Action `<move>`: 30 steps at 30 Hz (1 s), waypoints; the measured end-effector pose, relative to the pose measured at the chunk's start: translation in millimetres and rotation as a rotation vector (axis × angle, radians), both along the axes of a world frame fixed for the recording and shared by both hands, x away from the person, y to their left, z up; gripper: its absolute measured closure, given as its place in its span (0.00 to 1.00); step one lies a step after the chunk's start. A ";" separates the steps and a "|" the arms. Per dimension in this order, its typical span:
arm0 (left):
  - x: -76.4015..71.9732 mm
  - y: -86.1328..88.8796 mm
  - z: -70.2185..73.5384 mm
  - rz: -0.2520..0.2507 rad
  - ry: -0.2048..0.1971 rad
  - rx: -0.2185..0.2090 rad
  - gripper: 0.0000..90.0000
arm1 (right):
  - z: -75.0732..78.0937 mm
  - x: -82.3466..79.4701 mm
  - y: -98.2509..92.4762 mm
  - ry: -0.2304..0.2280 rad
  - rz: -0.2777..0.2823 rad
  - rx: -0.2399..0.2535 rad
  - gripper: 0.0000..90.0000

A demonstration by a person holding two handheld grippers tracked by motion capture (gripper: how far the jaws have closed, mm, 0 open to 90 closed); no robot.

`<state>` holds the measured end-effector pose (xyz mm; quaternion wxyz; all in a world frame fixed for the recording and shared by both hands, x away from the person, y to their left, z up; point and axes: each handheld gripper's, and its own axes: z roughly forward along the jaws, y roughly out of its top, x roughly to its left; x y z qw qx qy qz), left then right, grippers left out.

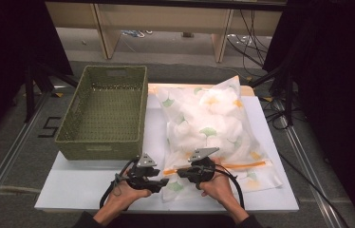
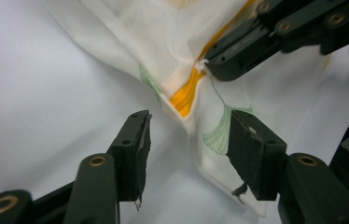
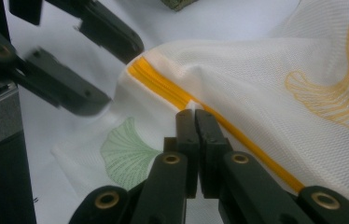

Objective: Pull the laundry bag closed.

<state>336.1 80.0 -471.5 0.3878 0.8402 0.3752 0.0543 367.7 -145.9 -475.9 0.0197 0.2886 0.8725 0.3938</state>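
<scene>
- Mesh laundry bag: white, ginkgo-leaf print, stuffed full, lying on the white counter just right of the green basket.
- Orange zipper: runs along the bag's near edge.
- Right claw: closed on the zipper pull.
- Left claw: jaws apart, astride the bag's corner, pressing nothing.

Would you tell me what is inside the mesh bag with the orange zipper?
Through the mesh bag, soft white lumps of stuffing or cloth show. The leaf print and mesh blur them, so what they are, and anything beneath them, cannot be made out.
</scene>
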 end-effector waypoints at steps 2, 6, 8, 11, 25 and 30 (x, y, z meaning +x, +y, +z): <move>5.1 -0.4 -6.1 0.000 0.039 -0.005 0.58 | 0.2 1.1 -0.3 -0.024 0.016 -0.005 1.00; 15.4 0.6 -10.5 0.019 0.059 -0.109 0.72 | 1.9 0.8 -0.4 -0.029 0.018 0.002 1.00; 15.7 1.2 -8.3 0.002 0.041 -0.105 0.82 | 3.1 0.5 0.0 -0.035 0.018 -0.009 1.00; 11.8 -1.8 -5.3 -0.009 0.007 -0.096 0.88 | 4.2 0.0 -0.8 -0.027 0.012 -0.016 1.00; 6.6 -7.2 -1.5 -0.041 -0.059 -0.065 0.92 | 6.6 -2.7 -3.3 -0.052 -0.016 -0.033 1.00; 6.5 -6.1 -2.7 -0.054 -0.071 -0.011 0.80 | 6.7 -0.9 -4.5 -0.053 -0.001 -0.022 1.00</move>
